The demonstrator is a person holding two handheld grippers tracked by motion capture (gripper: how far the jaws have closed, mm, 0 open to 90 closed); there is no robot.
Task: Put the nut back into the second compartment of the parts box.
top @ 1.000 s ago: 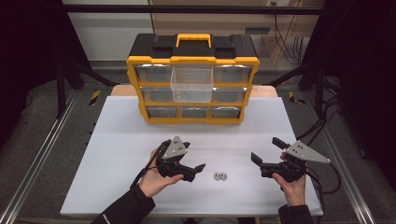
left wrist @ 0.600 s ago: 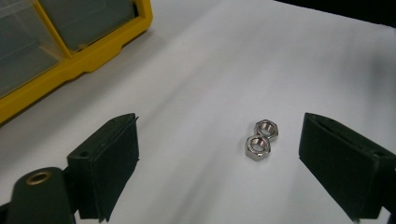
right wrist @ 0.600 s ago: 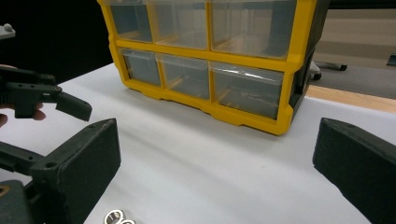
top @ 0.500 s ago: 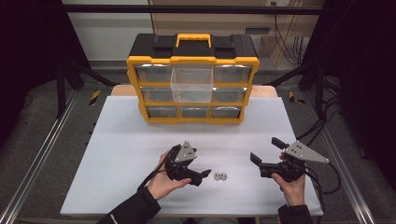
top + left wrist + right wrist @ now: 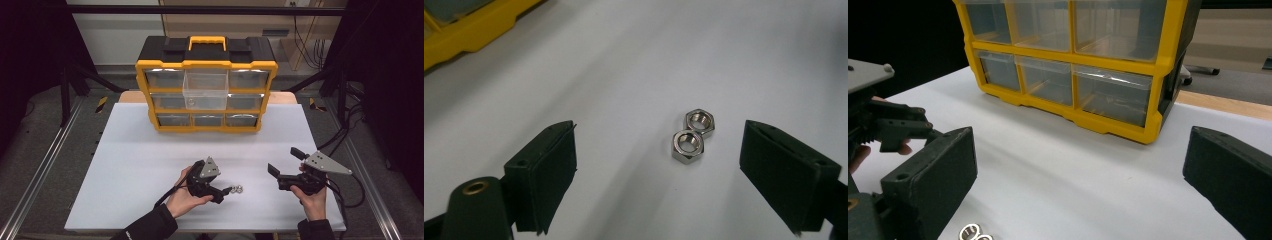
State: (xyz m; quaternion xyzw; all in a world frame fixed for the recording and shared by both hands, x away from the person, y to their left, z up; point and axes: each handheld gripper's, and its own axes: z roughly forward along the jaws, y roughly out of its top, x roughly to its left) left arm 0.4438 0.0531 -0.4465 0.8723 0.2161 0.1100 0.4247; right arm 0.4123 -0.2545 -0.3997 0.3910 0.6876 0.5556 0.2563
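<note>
White desk carries two steel nuts touching each other near its front edge, lying flat between the left gripper's widely spread jaws, nearer the right jaw, touching neither. Right gripper hovers well apart toward the front right corner, jaws wide, empty.

Two hex nuts lie touching on the table, between the left gripper and right gripper; the drawer organizer stands behind them.
</note>
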